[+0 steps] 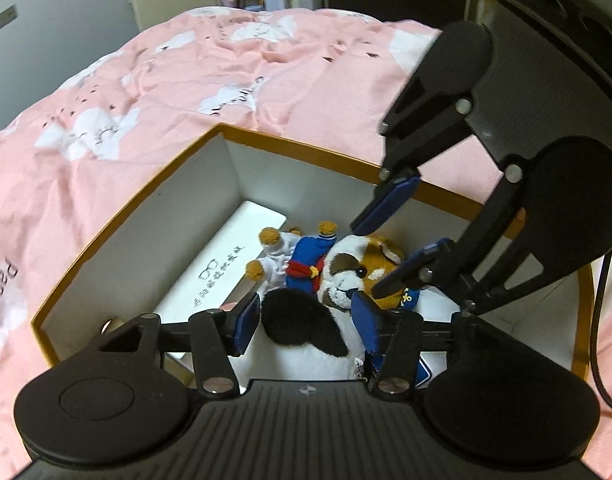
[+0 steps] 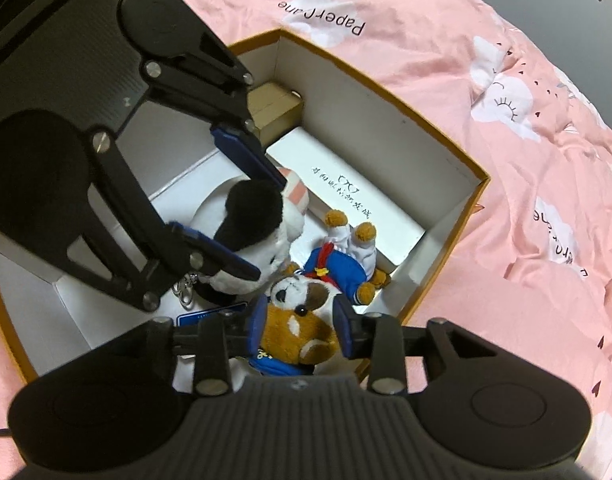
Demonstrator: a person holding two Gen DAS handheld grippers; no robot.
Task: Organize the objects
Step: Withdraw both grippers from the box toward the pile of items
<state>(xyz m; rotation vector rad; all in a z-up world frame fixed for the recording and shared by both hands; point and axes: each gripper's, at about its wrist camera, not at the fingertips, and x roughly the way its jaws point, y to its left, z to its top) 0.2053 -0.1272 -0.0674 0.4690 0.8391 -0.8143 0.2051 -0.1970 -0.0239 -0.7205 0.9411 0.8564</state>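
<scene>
Down in the open box (image 1: 290,146), the dog plush (image 1: 338,266) lies on its back, its long axis running from the brown-and-white head near the right claw (image 2: 300,318) out to its orange-tipped feet, which point toward the flat white case (image 1: 222,268) along the box wall. A black-and-white plush (image 2: 252,226) sits beside it, its black patch uppermost, between the pads of the left claw (image 1: 306,320).

The box has an orange rim and white inner walls and rests on a bed covered by a pink duvet (image 1: 186,80) printed with white clouds. A small brown carton (image 2: 276,110) sits in one corner of the box. Beyond the bed a pale door and a dim doorway show.

Both claws tilt steeply down into the box from opposite sides. Left claw: released, its blue pads standing off the black-and-white plush. Right claw: released too, pads flanking the dog's head with a little gap on either side.
</scene>
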